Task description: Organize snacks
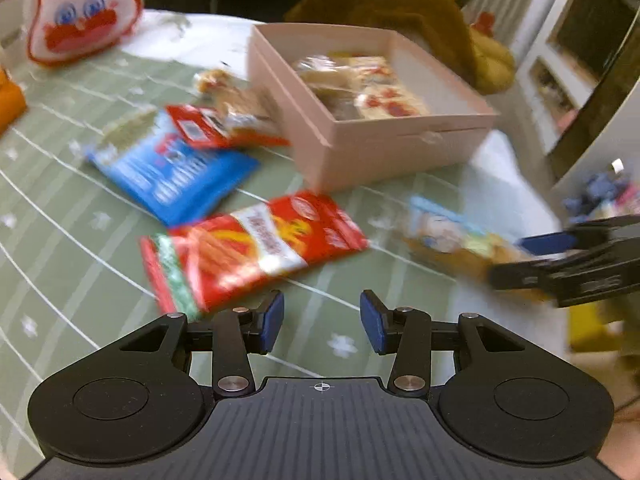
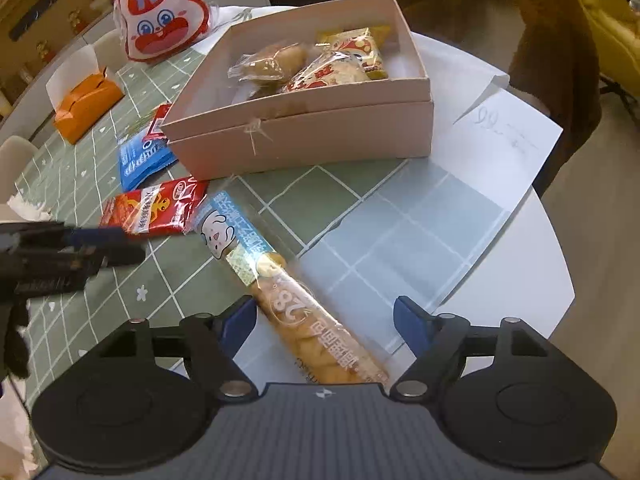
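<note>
Nearest the lens, the right tongs point(image 2: 325, 322) stood released, blue pads either side of a long cookie packet point(image 2: 280, 284) lying on the worktop point(image 2: 344, 216), neither pad pressing it. At eleven o'clock sat the pink box point(image 2: 304, 136), already holding wrapped snacks. Left tongs point(image 1: 322, 322) hung parted and empty, a red snack bag point(image 1: 256, 244) just beyond them at eleven o'clock.

A home dining corner: checked tablecloth point(image 2: 320, 196), fur-draped chair point(image 2: 520, 20), tissue box point(image 2: 86, 100).
</note>
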`<control>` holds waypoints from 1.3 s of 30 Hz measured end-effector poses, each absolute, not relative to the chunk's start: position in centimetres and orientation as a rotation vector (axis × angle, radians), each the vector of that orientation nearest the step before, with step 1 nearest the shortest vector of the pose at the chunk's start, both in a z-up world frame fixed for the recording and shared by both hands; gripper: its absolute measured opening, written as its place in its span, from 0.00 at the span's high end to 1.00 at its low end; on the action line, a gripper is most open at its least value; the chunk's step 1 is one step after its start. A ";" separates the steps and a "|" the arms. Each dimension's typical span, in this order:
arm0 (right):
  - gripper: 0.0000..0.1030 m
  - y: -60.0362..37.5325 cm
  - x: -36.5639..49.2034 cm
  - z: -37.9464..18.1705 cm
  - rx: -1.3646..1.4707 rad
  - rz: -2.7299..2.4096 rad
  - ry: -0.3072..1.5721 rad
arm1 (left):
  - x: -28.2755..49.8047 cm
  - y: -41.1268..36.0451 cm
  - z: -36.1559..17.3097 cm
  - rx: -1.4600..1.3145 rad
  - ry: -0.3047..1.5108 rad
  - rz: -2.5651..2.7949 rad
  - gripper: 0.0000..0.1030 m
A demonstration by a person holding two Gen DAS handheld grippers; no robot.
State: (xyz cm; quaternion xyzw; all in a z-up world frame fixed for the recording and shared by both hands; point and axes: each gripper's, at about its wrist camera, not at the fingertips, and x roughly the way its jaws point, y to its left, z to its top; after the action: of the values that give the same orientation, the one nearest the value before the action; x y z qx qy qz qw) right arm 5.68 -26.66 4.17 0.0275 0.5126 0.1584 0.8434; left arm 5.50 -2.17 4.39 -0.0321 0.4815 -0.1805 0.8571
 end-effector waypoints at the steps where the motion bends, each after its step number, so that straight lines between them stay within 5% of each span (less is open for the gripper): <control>1: 0.24 -26.5 5.5 4.1 0.043 0.332 1.076 | 5.4 -1.9 4.7 -0.099 0.994 -0.373 0.54; 6: 0.23 -25.3 4.5 3.9 -0.035 0.317 1.046 | 7.9 1.0 6.0 -0.240 0.869 -0.229 0.54; 12: 0.20 -25.1 4.2 3.7 -0.070 0.317 1.040 | 12.0 1.7 3.3 -0.245 0.957 -0.182 0.54; 24: 0.01 -25.3 4.9 3.4 0.009 0.331 1.054 | 4.8 -0.6 3.4 -0.099 1.002 -0.283 0.55; 32: 0.00 -25.3 4.7 3.3 0.000 0.333 1.049 | 3.8 -4.4 4.3 0.082 0.977 -0.279 0.54; 39: 0.00 -25.8 4.7 3.3 0.016 0.325 1.048 | 4.4 -6.3 3.6 0.118 1.011 -0.308 0.30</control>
State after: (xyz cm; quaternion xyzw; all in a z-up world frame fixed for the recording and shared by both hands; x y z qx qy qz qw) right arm 4.71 -25.79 3.33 0.0076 0.4982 0.1543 0.8532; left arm 4.39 -6.27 3.56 0.0561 0.4822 -0.1467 0.8619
